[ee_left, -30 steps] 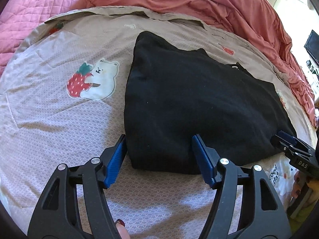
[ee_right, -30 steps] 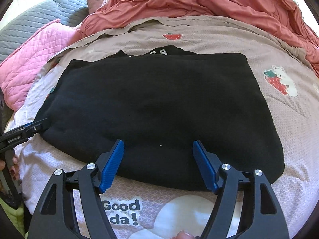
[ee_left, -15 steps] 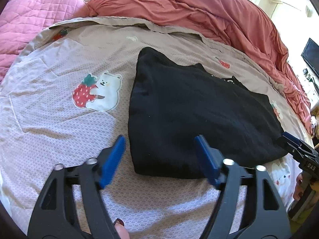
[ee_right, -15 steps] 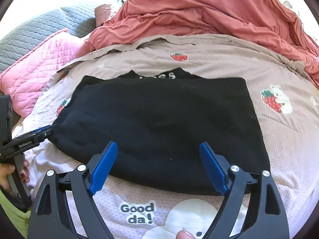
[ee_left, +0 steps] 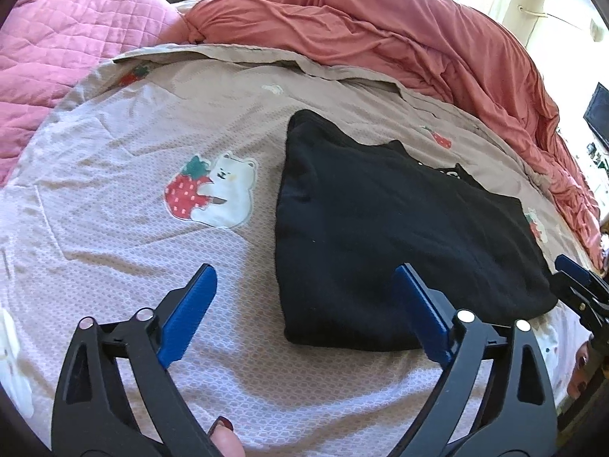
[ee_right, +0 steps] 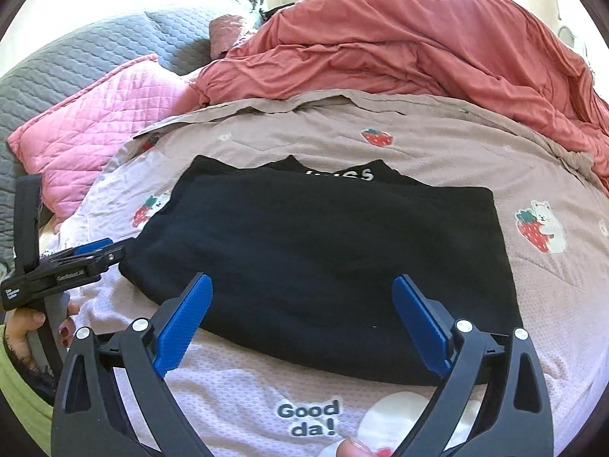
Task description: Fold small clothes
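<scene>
Garment: black top (ee_right: 323, 266), folded flat on the bed (ee_left: 114, 190), near edge toward both grippers.
Left gripper (ee_left: 304, 312): jaws opening wide, nothing held, astride the near left corner.
Right gripper (ee_right: 304, 323): jaws opening wide, nothing gripped, above the near hem.
Handling: likely soft, light, floppy; layers prone to slipping.
Hold: pinch all layers at near corners.

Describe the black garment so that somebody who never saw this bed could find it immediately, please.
Start from the pinkish bedspread printed with strawberries and bears, in front of the rumpled red duvet. On it lies the black garment, folded flat into a rough rectangle. It is the only black cloth there, with white letters showing at its far edge.
</scene>
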Tool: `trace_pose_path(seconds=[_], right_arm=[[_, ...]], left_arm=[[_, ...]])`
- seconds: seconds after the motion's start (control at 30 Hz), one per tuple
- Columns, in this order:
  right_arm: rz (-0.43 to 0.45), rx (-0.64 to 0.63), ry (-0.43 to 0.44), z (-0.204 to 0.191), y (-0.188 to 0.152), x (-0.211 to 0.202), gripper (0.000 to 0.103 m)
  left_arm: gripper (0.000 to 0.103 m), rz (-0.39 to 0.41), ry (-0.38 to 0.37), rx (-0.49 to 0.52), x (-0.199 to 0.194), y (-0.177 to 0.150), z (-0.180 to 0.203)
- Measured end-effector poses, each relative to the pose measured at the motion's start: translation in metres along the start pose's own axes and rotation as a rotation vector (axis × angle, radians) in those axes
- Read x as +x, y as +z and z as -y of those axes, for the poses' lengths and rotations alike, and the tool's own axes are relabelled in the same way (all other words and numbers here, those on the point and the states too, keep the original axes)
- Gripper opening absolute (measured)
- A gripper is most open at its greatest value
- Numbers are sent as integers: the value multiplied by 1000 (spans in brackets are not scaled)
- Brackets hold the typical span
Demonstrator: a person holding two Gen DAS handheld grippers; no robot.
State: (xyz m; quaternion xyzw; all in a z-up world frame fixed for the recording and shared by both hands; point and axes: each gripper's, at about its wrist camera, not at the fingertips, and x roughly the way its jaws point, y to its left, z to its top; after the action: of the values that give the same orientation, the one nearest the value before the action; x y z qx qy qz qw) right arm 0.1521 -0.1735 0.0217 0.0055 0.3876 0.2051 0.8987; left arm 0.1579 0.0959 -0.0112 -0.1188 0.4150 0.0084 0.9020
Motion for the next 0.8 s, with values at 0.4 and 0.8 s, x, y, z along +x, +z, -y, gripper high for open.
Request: trace_pose_path(seconds=[0.4,0.8], right_arm=[[-34,-78,51,-45,-7,20,95],[-71,-158,79,-83,-15,42,95]], left_arm=[[93,14,33,-79,-5,6,-26],[93,26,65,-145,-9,10,-48]])
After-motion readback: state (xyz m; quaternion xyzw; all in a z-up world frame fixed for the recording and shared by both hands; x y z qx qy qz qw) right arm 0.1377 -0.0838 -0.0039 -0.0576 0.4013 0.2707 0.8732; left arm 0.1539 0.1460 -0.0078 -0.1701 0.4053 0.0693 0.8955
